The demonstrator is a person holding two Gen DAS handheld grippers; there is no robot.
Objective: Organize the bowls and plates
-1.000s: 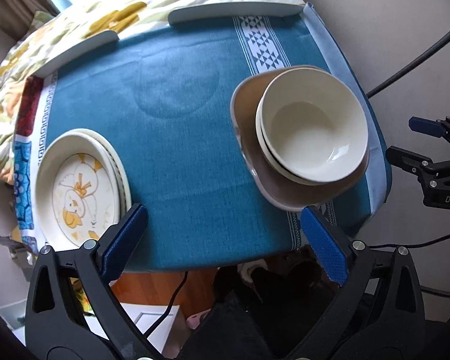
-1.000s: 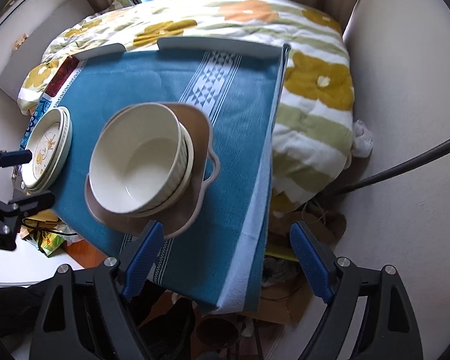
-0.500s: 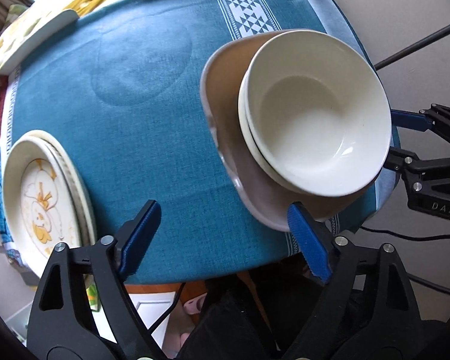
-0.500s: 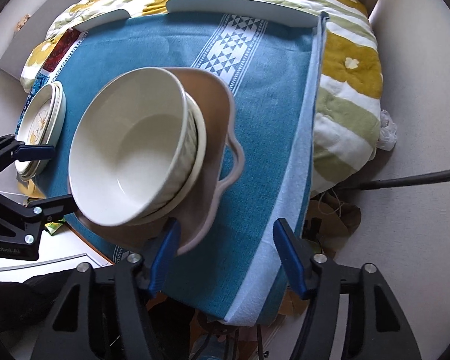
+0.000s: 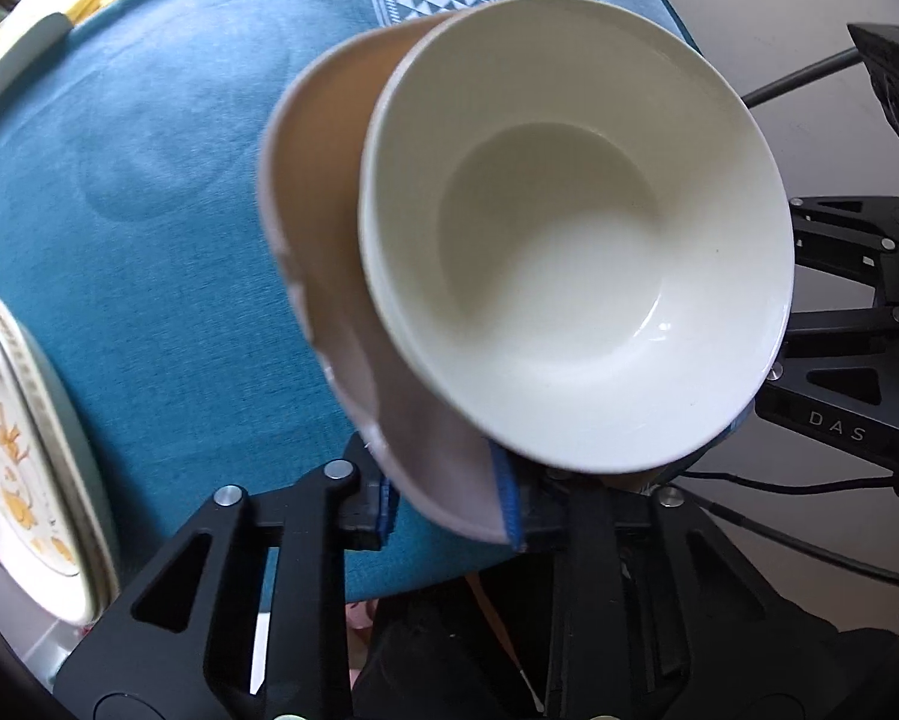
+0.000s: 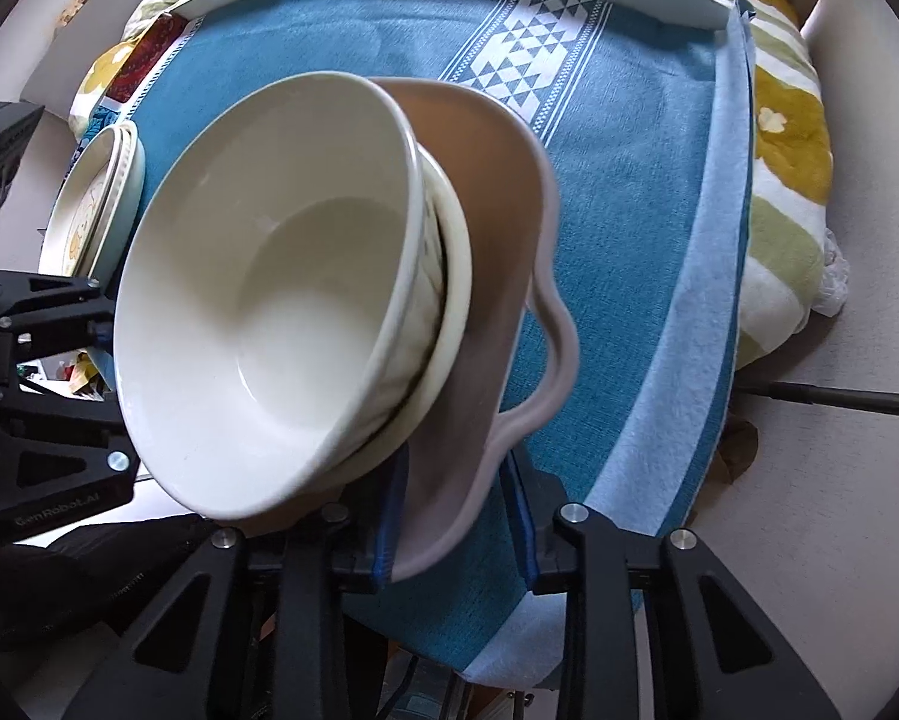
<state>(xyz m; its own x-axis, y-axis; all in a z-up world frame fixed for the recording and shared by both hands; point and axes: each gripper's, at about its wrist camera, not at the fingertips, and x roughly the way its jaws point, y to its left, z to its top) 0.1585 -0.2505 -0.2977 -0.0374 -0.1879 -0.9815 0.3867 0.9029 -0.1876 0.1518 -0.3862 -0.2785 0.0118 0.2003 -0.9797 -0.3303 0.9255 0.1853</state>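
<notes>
The left gripper is gripping the near rim of the tan dish, its blue pads pinched narrowly on the dish's edge. The right gripper is doing the same from its side, its pads closing on the rim just beside the dish's wavy handle. Both are holding the same dish, each on its own part of the near edge.

The dish is sitting over the near edge of the blue cloth, on the right half of it, and appears tilted, though the fisheye makes it hard to say whether its base is touching the cloth. Two cream bowls are nesting inside the dish, the upper one deep and plain white within, the lower one showing only as a rim beneath it. The stack is leaning toward the cameras.

At the left of the cloth, well apart from the dish, a pair of stacked plates is lying flat, the top one carrying a yellow cartoon print. In the right wrist view these plates are lying beyond the bowls, near the cloth's left edge.

A white geometric band is running across the cloth behind the dish. A floral blanket is lying past the cloth's far and right sides. A black cable is crossing the floor to the right of the cloth.
</notes>
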